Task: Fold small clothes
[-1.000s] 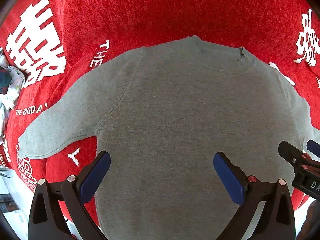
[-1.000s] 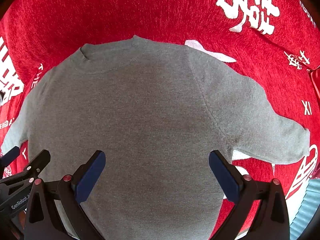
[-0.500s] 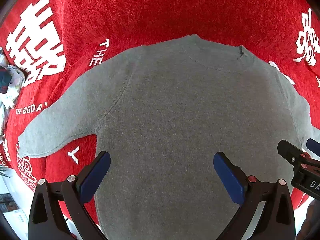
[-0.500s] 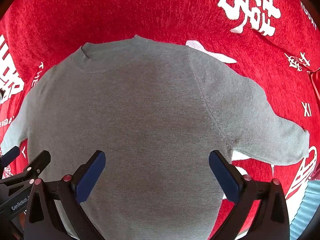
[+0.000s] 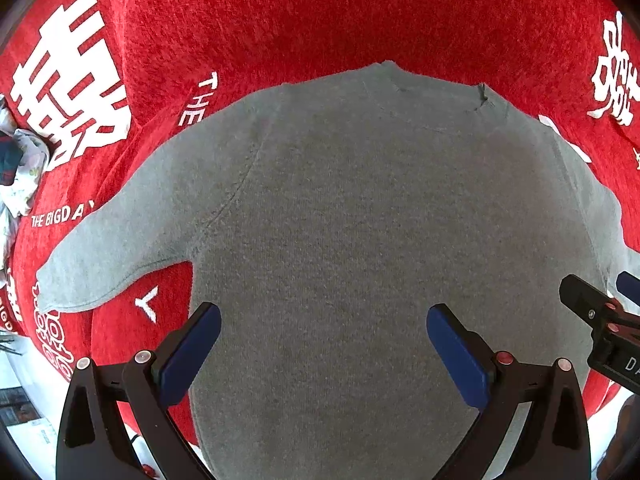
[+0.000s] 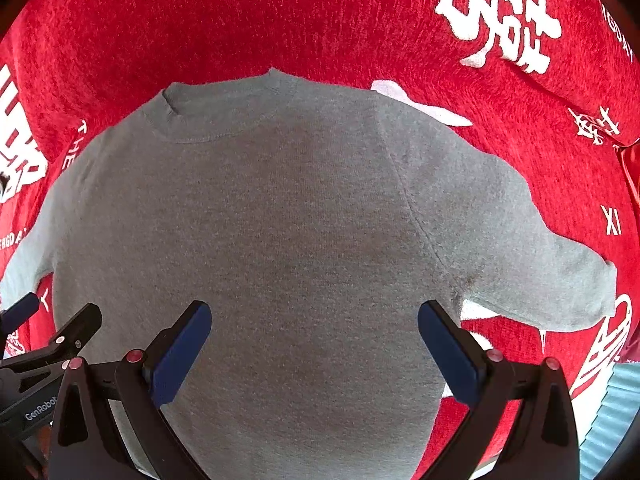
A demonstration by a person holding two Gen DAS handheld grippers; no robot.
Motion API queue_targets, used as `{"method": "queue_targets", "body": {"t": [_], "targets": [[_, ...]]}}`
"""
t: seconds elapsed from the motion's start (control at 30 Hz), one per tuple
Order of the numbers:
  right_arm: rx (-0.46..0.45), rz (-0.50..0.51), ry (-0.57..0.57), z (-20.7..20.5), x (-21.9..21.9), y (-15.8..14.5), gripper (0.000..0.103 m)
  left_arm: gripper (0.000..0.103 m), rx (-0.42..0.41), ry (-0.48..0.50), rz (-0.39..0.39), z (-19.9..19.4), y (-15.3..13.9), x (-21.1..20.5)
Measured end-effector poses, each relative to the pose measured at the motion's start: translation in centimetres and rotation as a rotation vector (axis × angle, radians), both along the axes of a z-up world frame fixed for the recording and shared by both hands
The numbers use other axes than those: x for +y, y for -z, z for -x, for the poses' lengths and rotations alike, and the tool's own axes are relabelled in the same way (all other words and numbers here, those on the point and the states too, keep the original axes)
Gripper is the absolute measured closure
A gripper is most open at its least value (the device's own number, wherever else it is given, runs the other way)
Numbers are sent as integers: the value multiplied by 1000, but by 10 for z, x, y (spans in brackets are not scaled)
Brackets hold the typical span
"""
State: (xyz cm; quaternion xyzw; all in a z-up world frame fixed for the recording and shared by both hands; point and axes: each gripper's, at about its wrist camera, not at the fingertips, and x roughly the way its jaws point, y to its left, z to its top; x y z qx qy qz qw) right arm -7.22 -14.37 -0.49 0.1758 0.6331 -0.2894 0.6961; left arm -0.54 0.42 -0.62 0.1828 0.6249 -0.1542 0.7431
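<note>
A small grey sweater [image 5: 360, 220] lies flat and spread out, collar away from me, both sleeves out to the sides. It also shows in the right wrist view [image 6: 280, 232]. My left gripper [image 5: 323, 344] is open and empty above the lower left part of the body. My right gripper [image 6: 314, 340] is open and empty above the lower right part. Each gripper shows at the edge of the other's view: the right gripper [image 5: 600, 316] and the left gripper [image 6: 48, 328].
The sweater rests on a red cloth [image 5: 360, 20] with white characters and lettering, also seen in the right wrist view [image 6: 280, 12]. A crumpled patterned garment [image 5: 20, 168] lies at the far left. A light blue ribbed object [image 6: 612, 412] sits at the lower right.
</note>
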Motion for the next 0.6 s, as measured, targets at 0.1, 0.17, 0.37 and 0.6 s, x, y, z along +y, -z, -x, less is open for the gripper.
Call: {"method": "queue_targets", "body": {"t": [0.1, 0.17, 0.37, 0.6], "targets": [[1, 2, -2, 1, 0, 0, 0, 0, 6, -1, 5, 1, 0, 1], [4, 4, -3, 1, 0, 0, 0, 0, 1, -2, 0, 1, 0, 0], [0, 3, -1, 2, 0, -1, 0, 0, -11, -10, 1, 2, -1, 1], [-6, -9, 3, 3, 0, -1, 0, 0, -8, -4, 10, 3, -3, 2]]}}
